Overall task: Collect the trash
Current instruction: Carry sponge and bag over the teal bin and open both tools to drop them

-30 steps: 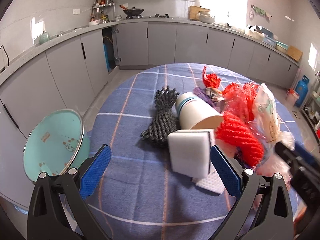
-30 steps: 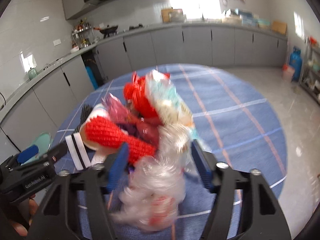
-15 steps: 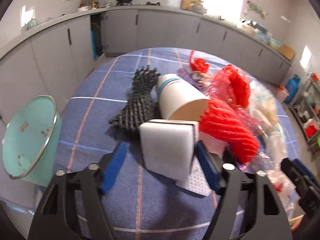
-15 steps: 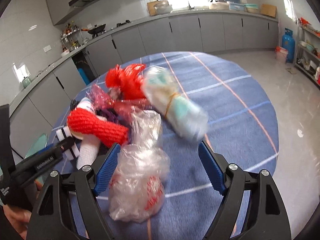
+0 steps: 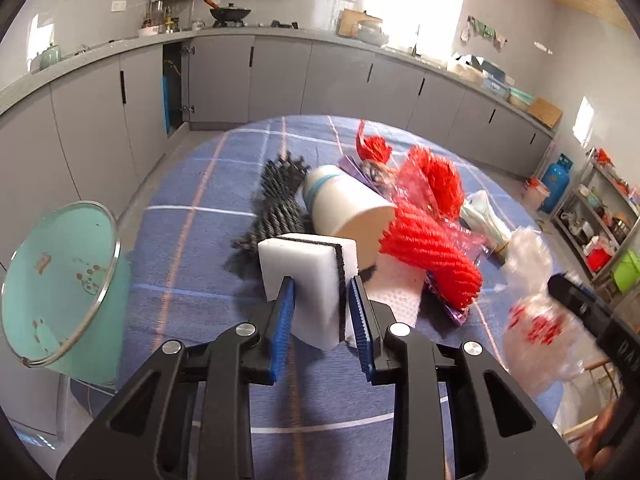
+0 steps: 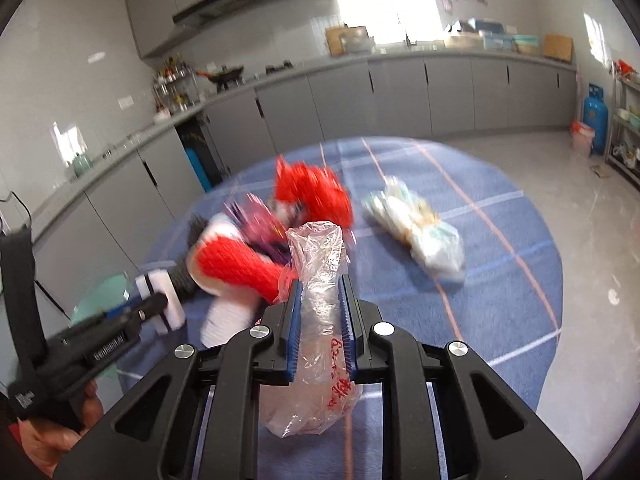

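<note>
The white sponge with a black scouring layer (image 5: 306,280) sits at the near edge of the trash pile on the blue checked tablecloth (image 5: 192,264), clamped between the blue pads of the left gripper (image 5: 322,300), whose jaws have just been closing onto it. At two o'clock from it lie a paper cup (image 5: 348,210) and red mesh netting (image 5: 430,248); the teal bin (image 5: 60,280) stands at nine o'clock. The right gripper (image 6: 320,300), jaws likewise just closing, pinches a crumpled clear plastic bag (image 6: 320,320). Risks, as I judge: the slippery bag could slide out through the pads, and the squashed sponge may pivot or drag the paper towel (image 5: 396,292) beneath.
</note>
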